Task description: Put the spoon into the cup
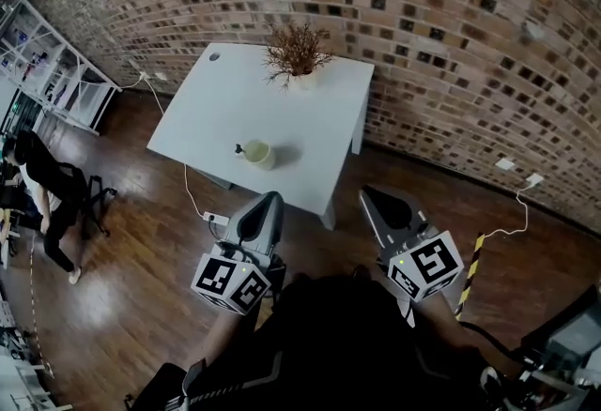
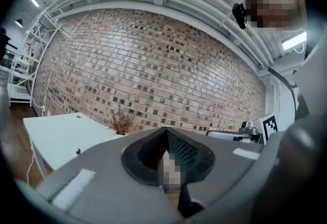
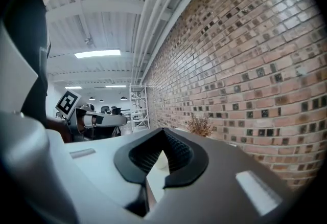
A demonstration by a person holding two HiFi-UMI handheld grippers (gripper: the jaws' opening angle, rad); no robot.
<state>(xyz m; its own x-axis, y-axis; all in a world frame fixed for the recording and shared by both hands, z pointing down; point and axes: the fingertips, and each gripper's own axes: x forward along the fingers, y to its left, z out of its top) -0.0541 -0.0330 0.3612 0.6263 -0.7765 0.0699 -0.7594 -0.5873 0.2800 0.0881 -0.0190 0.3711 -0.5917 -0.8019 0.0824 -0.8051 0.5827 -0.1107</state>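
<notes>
A round, pale glazed cup point(image 1: 259, 155) sits near the smooth white tabletop's point(image 1: 202, 118) front edge (a tiny stub point(image 1: 238, 149) at its rim is too small to identify). The left gripper point(image 1: 270, 199) and right gripper point(image 1: 370, 192) are short of that edge, ribbed black jaws pressed together, empty.

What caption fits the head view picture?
Left gripper and right gripper, both shut, face a white table with a cup.

The cup point(image 1: 257, 154) stands on the table point(image 1: 324, 123), toward its near edge — the plant point(image 1: 295, 51) sits behind it at the far edge, by the brick wall point(image 1: 441, 15).
</notes>
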